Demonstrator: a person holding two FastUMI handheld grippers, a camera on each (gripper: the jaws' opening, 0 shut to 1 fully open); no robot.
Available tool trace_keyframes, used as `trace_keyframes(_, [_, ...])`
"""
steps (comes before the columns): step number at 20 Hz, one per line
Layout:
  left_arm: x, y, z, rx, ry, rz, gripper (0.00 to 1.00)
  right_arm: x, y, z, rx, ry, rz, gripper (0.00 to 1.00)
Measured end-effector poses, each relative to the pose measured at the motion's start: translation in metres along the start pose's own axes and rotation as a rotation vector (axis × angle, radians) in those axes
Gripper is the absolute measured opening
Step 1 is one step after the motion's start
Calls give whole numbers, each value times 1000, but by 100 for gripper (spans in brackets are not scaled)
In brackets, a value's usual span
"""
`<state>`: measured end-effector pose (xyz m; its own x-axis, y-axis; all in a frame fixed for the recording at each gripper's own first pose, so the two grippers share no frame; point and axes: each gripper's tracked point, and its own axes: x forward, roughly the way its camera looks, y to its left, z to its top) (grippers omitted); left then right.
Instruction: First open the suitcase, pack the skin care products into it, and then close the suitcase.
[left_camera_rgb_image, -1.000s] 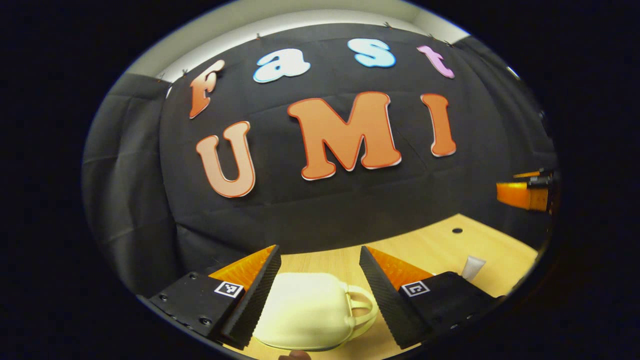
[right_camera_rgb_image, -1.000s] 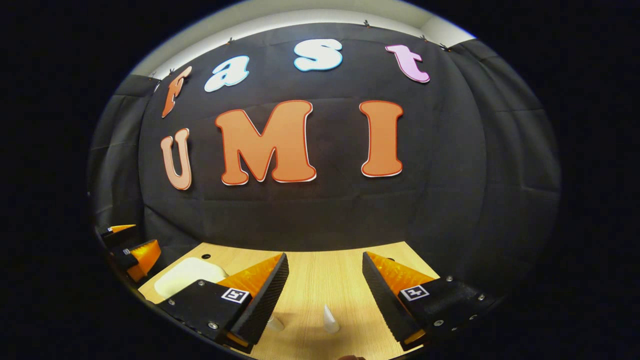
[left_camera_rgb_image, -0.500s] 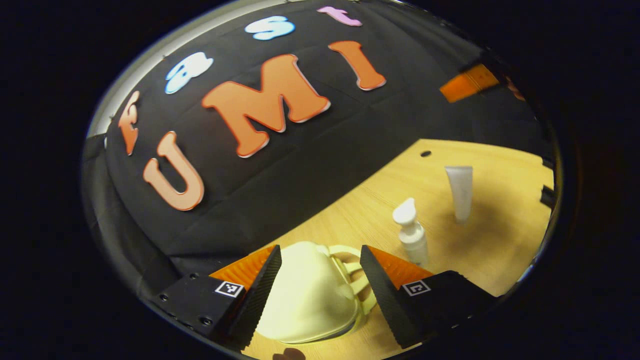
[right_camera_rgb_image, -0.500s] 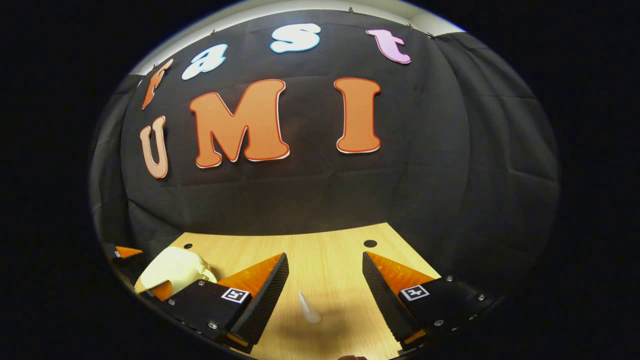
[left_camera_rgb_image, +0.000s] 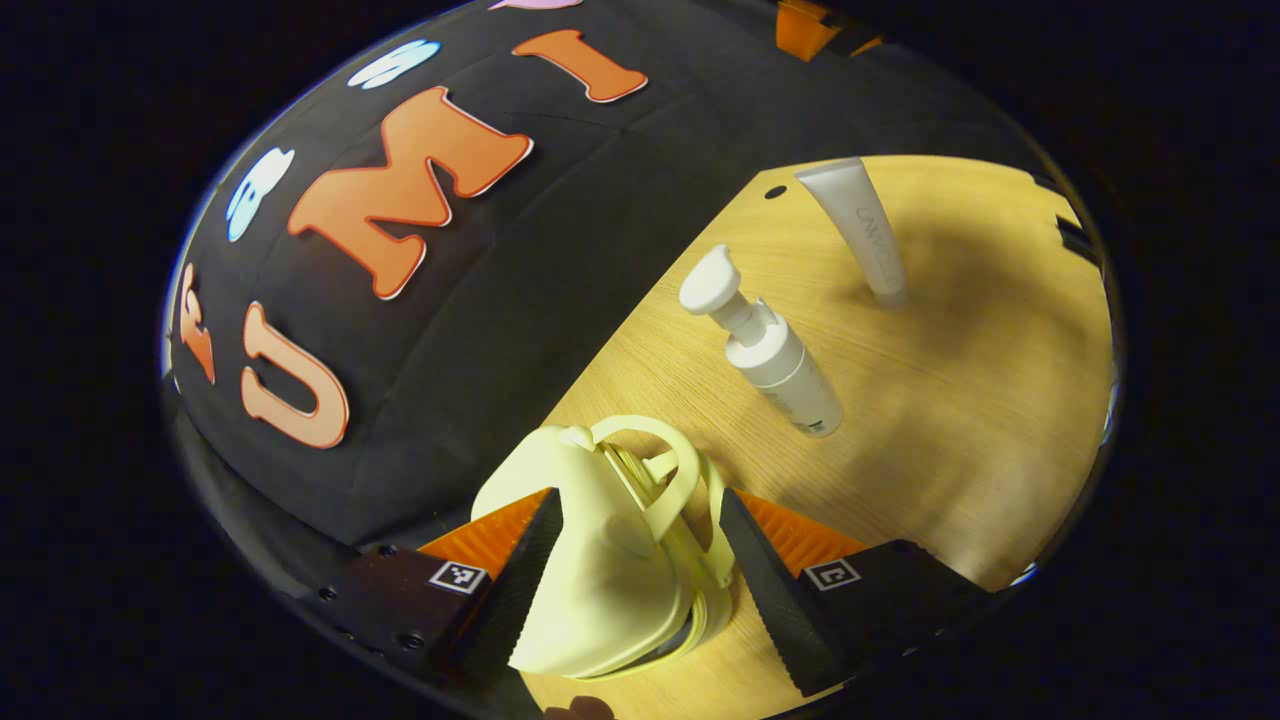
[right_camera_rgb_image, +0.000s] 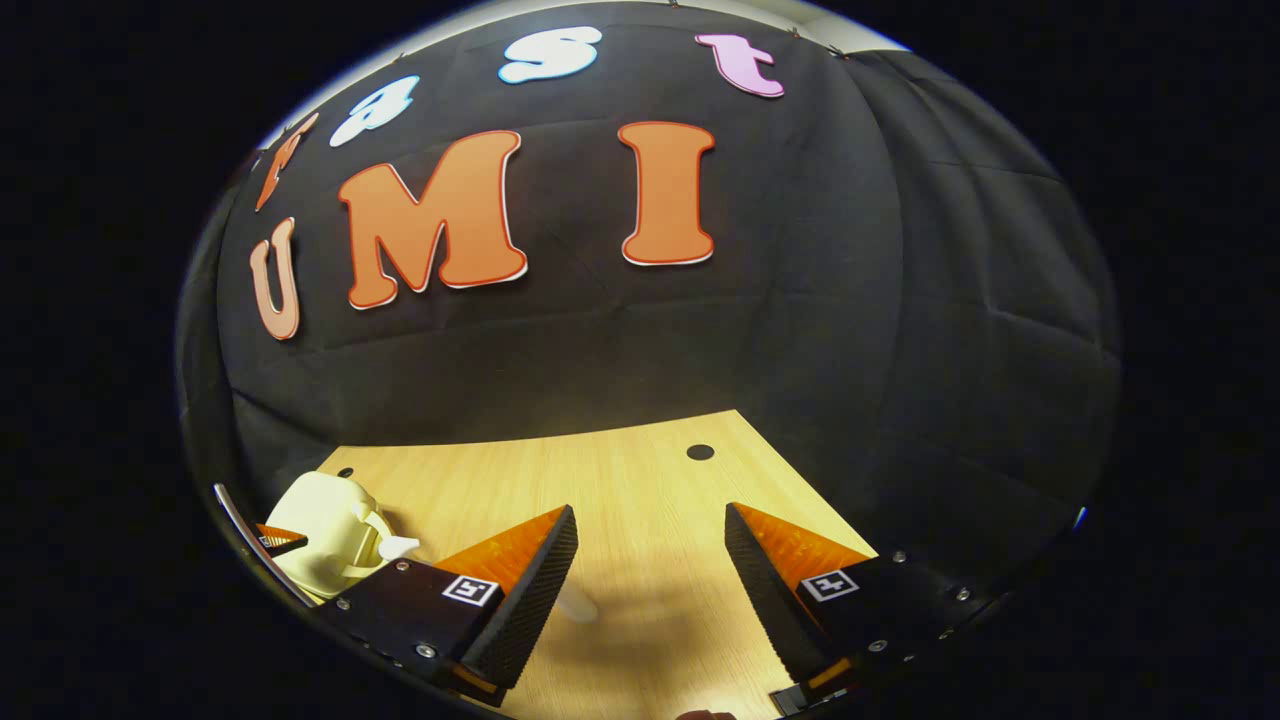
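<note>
My left claw (left_camera_rgb_image: 635, 560) is open, with the little yellow suitcase (left_camera_rgb_image: 600, 570) on the tabletop (left_camera_rgb_image: 960, 400) between its fingers. I think its smooth hard shell is light and may slip, so I'd grab the handle. The left gripper view shows the pump bottle (left_camera_rgb_image: 765, 345) and tube (left_camera_rgb_image: 860, 230) well. My right claw (right_camera_rgb_image: 650, 580) is open and empty.

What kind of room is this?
Probably a small recording booth, not a home: black cloth wall, a bare wooden table, and just a little suitcase, pump bottle and tube laid out.
</note>
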<state>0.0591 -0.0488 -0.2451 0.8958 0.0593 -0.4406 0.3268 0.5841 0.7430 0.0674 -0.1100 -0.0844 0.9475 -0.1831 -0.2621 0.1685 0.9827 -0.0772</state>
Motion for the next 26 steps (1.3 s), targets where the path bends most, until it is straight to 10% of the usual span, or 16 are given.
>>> trace_keyframes(17, [65, -3, -13, 159, 141, -10, 99, 4, -36, -15, 37, 63, -93, 94])
trace_keyframes(26, [78, -20, -9, 212, 175, -77, 22, 1, -37, -7, 51, 44, -77, 94])
